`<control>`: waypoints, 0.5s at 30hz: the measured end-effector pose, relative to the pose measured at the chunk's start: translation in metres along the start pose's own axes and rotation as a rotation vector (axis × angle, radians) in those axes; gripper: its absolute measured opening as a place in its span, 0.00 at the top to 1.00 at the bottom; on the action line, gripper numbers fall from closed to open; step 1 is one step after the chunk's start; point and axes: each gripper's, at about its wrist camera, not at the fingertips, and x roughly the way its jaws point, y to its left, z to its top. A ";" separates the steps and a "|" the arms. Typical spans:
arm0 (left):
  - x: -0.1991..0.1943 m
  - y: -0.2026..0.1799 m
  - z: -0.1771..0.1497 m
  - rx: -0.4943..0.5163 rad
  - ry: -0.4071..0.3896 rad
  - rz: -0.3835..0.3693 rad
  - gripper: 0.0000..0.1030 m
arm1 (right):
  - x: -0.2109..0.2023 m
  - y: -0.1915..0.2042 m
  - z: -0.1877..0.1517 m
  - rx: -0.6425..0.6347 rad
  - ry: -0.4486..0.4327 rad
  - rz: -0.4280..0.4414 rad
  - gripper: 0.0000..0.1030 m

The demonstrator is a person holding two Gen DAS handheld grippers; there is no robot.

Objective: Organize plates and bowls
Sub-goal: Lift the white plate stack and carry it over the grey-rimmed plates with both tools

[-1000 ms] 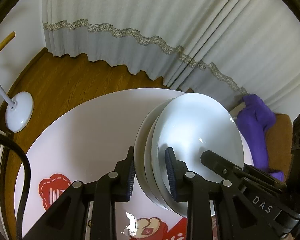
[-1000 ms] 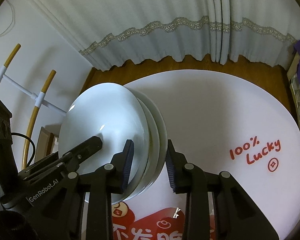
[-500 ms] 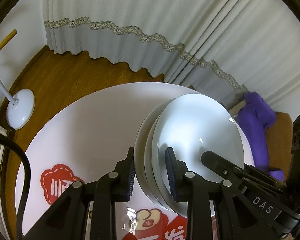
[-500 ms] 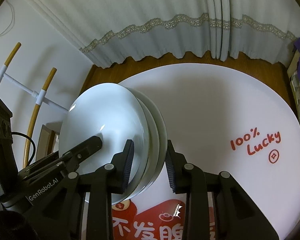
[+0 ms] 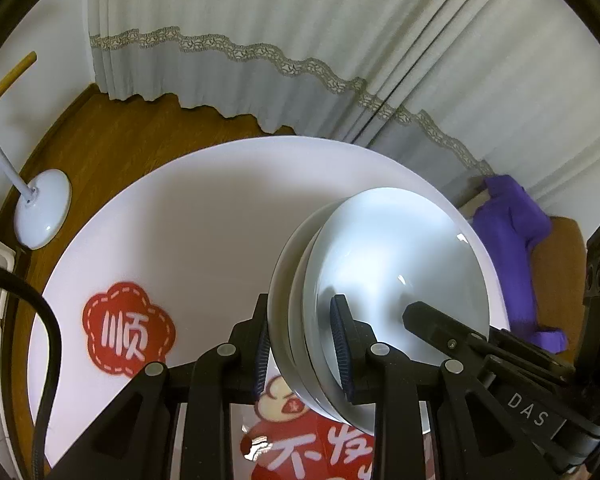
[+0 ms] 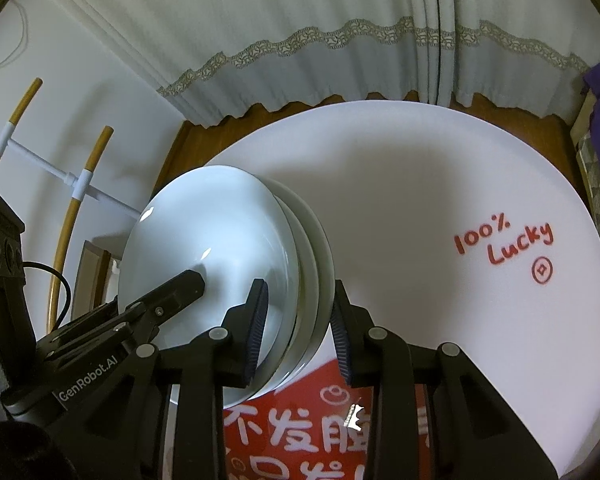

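A stack of three nested white dishes (image 5: 400, 272) hangs over the round white table (image 5: 204, 220), gripped from both sides. My left gripper (image 5: 302, 344) is shut on the stack's left rim, one pad under it and one inside the top dish. In the right wrist view the same stack (image 6: 212, 248) shows at the left, and my right gripper (image 6: 298, 328) is shut on its right rim. Each view also catches the other gripper's finger on the top dish: the right one's finger (image 5: 432, 320) and the left one's finger (image 6: 180, 288).
The table carries red prints, a "100% Lucky" text (image 6: 504, 244) and a red flower badge (image 5: 128, 332). A white lamp base (image 5: 42, 216) stands on the wooden floor at the left. A purple cloth (image 5: 512, 216) lies at the right, curtains (image 5: 300, 20) hang behind, and a wooden-poled rack (image 6: 80, 184) leans on the wall.
Both grippers have carried the stack a little across the table; the table and its prints have slid up in both views. The grip on the rims is unchanged.
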 end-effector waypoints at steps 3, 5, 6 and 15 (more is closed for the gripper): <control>-0.005 0.000 -0.006 0.001 0.003 -0.001 0.76 | -0.003 0.001 -0.006 0.001 0.005 -0.001 0.70; -0.012 0.000 -0.015 0.002 0.001 -0.003 0.76 | -0.006 0.001 -0.009 -0.001 0.006 -0.003 0.70; -0.016 0.001 -0.020 0.003 -0.001 -0.003 0.76 | -0.007 0.002 -0.011 -0.002 0.006 -0.003 0.70; -0.037 -0.002 -0.060 0.007 0.004 -0.003 0.76 | -0.018 0.002 -0.039 0.006 0.005 -0.001 0.70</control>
